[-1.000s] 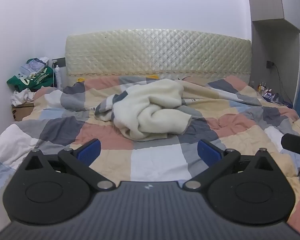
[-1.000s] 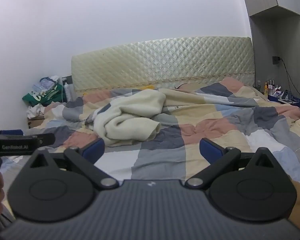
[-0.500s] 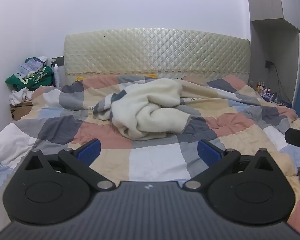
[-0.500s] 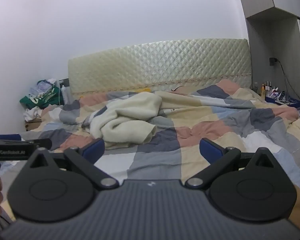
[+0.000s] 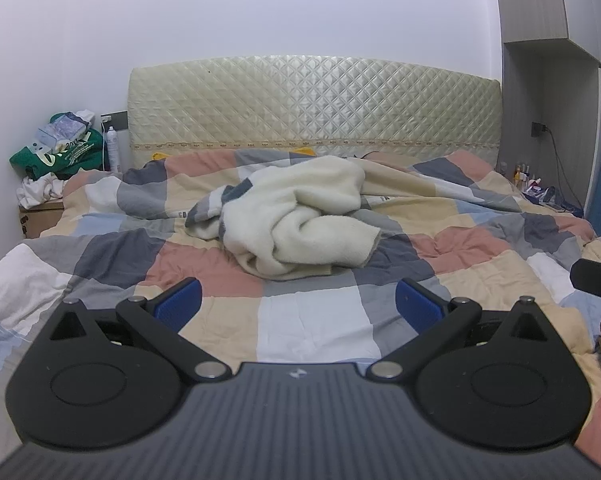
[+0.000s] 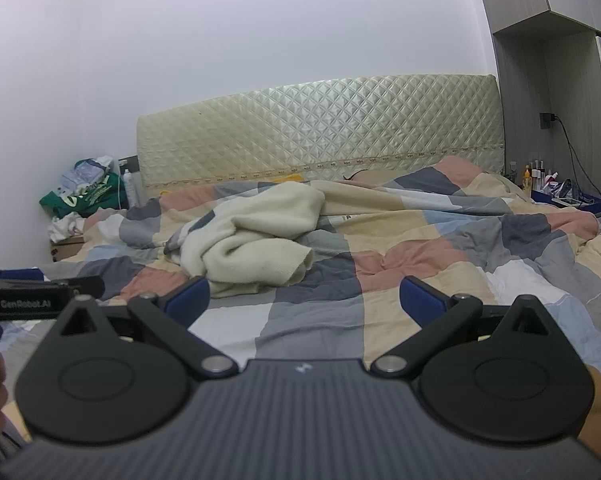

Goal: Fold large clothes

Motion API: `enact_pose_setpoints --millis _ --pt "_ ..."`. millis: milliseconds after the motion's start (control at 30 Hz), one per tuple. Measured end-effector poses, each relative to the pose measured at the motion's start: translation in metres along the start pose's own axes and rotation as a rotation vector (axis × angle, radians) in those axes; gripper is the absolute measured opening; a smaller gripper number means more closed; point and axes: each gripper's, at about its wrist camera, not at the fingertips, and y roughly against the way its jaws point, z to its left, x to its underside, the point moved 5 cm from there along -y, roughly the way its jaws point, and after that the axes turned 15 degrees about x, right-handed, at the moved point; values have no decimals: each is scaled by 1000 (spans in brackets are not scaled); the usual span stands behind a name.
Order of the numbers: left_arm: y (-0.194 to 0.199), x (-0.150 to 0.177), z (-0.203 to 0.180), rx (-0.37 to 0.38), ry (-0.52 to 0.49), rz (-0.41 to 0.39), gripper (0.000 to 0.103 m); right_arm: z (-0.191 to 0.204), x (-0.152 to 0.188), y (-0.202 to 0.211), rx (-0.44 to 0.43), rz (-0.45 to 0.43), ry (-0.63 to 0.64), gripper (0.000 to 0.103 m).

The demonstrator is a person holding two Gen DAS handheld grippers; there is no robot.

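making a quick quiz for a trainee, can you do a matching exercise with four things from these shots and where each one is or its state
Things:
1 cream sweater
2 green bag
3 white spray bottle
4 left tongs

Places or states:
A piled on the bedside stand
B crumpled in the middle of the quilt
C open, holding nothing
D upright beside the headboard

Pairs: 1-B, 2-A, 3-D, 4-C

We note both wrist views look low from the bed's foot toward the headboard (image 5: 314,104), sharing quilt (image 5: 312,320) and sweater (image 6: 252,240).
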Motion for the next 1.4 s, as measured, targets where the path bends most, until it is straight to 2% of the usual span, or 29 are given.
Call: enact_pose_setpoints --millis 1400 --pt "0 -1 -1 3 1 -7 103 6 6 2 3 -1 17 103"
